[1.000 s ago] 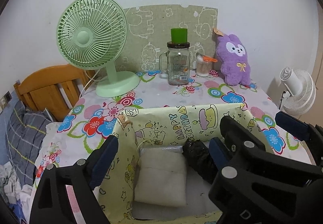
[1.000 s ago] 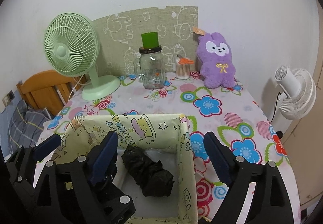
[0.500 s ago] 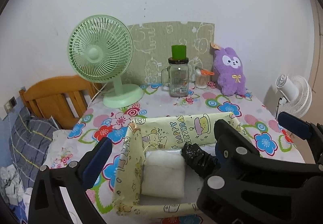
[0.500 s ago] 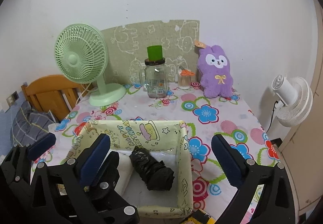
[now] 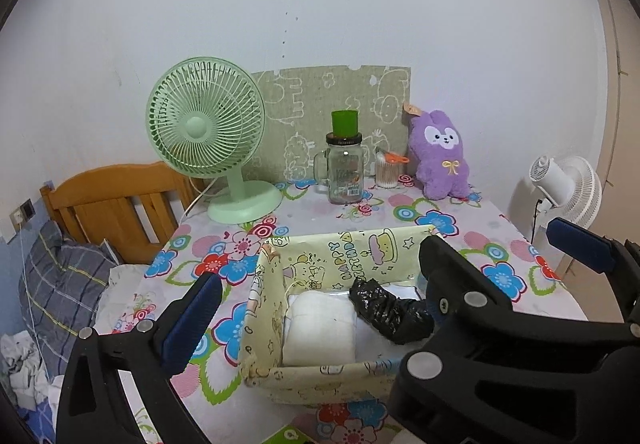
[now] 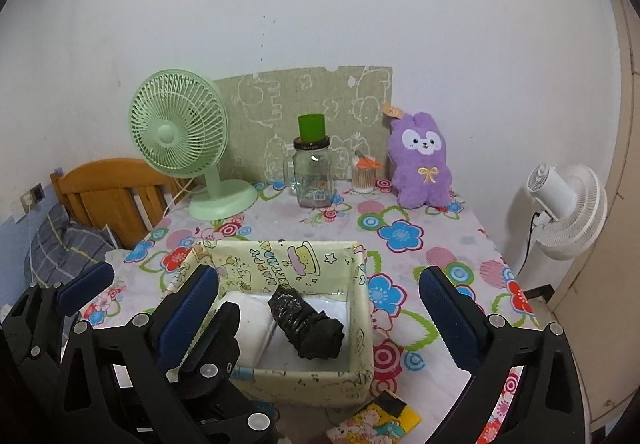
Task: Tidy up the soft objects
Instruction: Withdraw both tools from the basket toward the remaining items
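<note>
A pale yellow fabric box [image 5: 348,256] [image 6: 362,324] with cartoon prints stands on the flowered table. Inside lie a folded white cloth [image 5: 320,328] [image 6: 256,320] and a rolled black bundle [image 5: 386,310] [image 6: 306,328]. A purple plush rabbit [image 5: 440,159] [image 6: 422,159] sits upright at the table's back right. My left gripper [image 5: 320,308] is open and empty, held above and in front of the box. My right gripper [image 6: 318,312] is open and empty, also above the box's near side. The left gripper's body [image 6: 120,356] shows at the right wrist view's lower left.
A green desk fan [image 5: 204,131] [image 6: 180,135], a glass jar with a green cup on top [image 5: 345,163] [image 6: 313,167] and a cotton swab holder [image 5: 387,171] stand at the back. A white fan [image 6: 568,203] stands right of the table. A small picture card [image 6: 376,420] lies by the front edge.
Both grippers have pulled back and up from the box, still open. The white cloth and black bundle stay inside the box.
</note>
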Action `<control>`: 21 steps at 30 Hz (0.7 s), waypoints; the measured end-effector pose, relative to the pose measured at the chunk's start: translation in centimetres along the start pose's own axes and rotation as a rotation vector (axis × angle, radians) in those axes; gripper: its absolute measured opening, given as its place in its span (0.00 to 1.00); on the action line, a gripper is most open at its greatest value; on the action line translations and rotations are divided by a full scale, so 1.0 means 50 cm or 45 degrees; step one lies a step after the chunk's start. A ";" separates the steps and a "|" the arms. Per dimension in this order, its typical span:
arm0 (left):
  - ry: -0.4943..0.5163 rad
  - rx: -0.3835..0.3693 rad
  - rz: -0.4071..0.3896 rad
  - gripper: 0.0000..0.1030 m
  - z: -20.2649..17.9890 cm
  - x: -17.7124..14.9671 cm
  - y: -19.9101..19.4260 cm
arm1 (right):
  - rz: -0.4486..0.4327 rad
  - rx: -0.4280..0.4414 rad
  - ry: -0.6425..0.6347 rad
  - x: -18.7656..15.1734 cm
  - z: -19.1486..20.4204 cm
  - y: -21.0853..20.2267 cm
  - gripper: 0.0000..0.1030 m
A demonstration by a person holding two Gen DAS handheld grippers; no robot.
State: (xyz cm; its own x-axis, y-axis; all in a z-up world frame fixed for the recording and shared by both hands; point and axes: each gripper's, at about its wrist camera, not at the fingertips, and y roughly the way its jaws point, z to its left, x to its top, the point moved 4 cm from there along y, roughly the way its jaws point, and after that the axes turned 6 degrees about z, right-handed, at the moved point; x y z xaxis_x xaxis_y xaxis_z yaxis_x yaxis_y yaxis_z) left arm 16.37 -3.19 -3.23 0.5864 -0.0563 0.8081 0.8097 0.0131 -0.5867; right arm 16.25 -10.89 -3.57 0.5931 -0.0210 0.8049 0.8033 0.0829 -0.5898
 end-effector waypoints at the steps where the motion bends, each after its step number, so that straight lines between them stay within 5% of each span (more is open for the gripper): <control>1: 0.001 -0.003 -0.004 1.00 -0.001 -0.002 -0.006 | -0.005 -0.004 -0.001 -0.002 0.000 -0.007 0.99; 21: 0.015 -0.055 -0.038 1.00 -0.013 -0.058 -0.090 | -0.047 -0.038 -0.017 -0.060 0.000 -0.106 0.99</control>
State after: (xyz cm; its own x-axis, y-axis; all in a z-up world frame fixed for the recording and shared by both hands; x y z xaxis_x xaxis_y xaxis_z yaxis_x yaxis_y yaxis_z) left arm 11.02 -3.72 -2.99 0.5615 -0.0682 0.8247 0.8250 -0.0321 -0.5643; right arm 10.23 -11.27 -2.87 0.5621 -0.0100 0.8270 0.8262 0.0527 -0.5609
